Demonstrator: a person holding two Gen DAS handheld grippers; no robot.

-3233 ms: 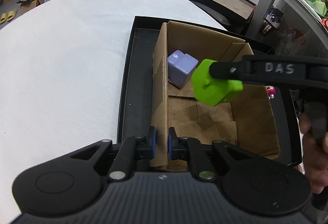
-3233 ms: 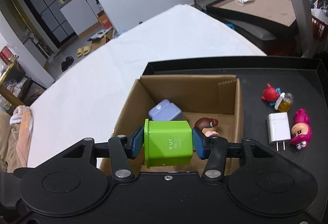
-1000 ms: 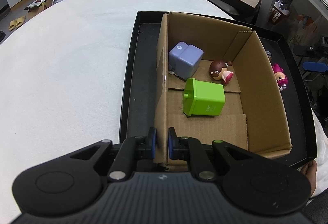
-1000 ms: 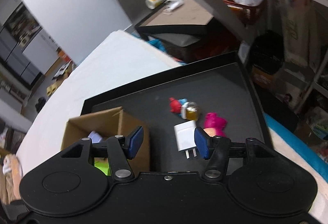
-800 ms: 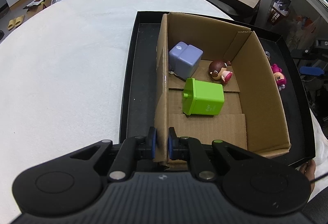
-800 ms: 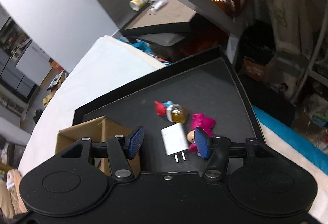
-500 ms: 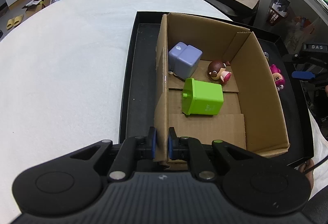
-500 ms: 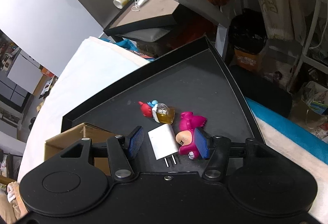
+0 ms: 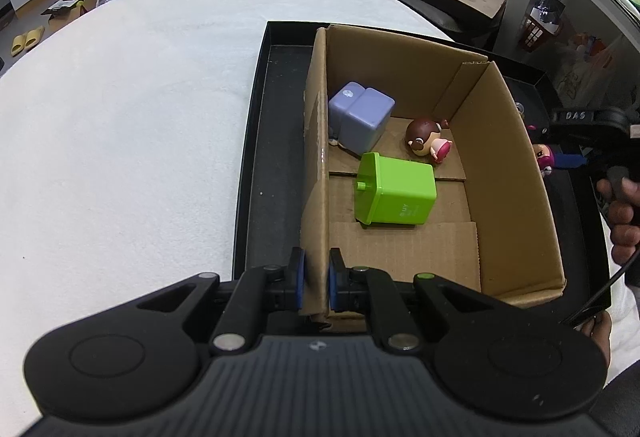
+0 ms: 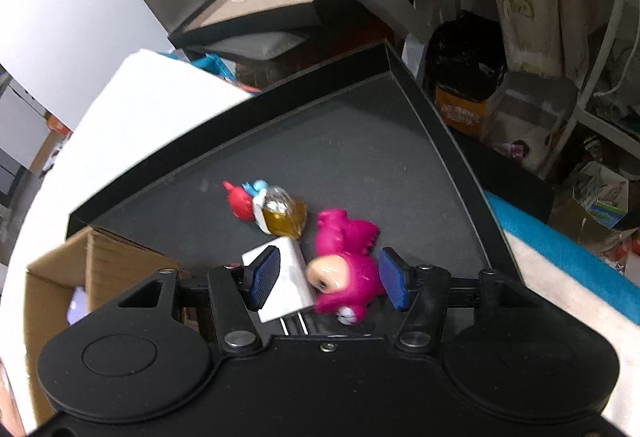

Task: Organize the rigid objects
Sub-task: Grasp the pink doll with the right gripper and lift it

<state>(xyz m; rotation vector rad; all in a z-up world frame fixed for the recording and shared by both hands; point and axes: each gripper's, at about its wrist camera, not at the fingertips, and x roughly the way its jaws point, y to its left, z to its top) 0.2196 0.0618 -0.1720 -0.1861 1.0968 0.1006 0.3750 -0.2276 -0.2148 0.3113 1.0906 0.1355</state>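
Right wrist view: my right tool (image 10: 327, 279) has its pads spread wide apart, holding nothing. Between them lies the pink figure (image 10: 346, 269) on its side on the black tray (image 10: 360, 141), its face toward the left pad and its body closer to the right one; I cannot tell whether either pad touches it. The white charger (image 10: 289, 283) lies just left of the figure, partly behind the left pad, its prongs pointing toward me. Just beyond them, a small amber bottle (image 10: 285, 217) rests against a red toy (image 10: 239, 203), farther out on the tray.

In the left wrist view, my left tool (image 9: 315, 281) is clamped on the near end of the left wall of the cardboard box (image 9: 508, 173), one pad on each face of the wall. Inside the box, the green block (image 9: 394, 191) lies in the middle of the floor, the lavender block (image 9: 360, 117) sits at the far left against the wall, and a brown-haired doll (image 9: 426, 141) lies to its right. The box stands in the tray, which rests on the white worktop (image 9: 120, 117).
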